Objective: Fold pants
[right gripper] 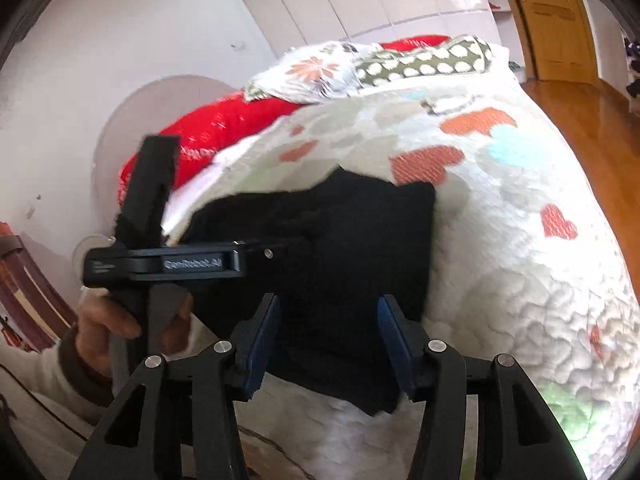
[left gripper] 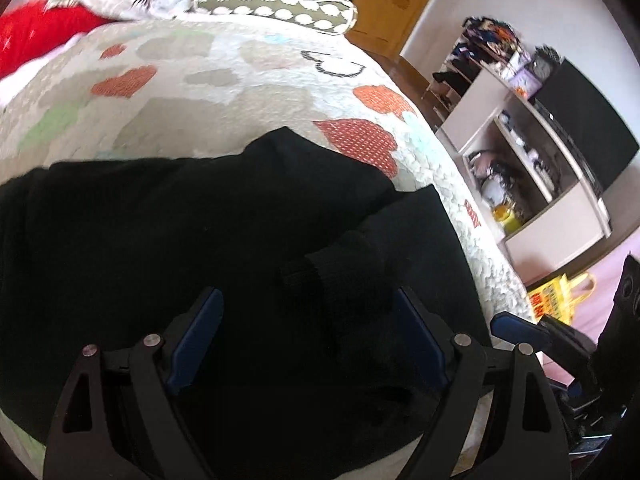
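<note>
The left hand-held gripper [left gripper: 308, 344] hangs over the black pants [left gripper: 180, 240] with its jaws wide and nothing in them. The right hand-held gripper [right gripper: 328, 340] also stands open and empty. The pants lie bunched in a rough stack on the quilted bed [right gripper: 520, 260], judged mostly folded, with tidying left. Beyond the pants sit the pillows [left gripper: 272, 4].

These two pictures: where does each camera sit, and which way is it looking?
Left wrist view: sits on the left gripper, looking down along its open fingers at the black pants on the quilt; the right gripper's tip shows.
Right wrist view: sits on the right gripper, facing the pants across the bed; the person's hand holding the left gripper shows.
Shared: pants, quilt, pillows, wooden door.
</note>
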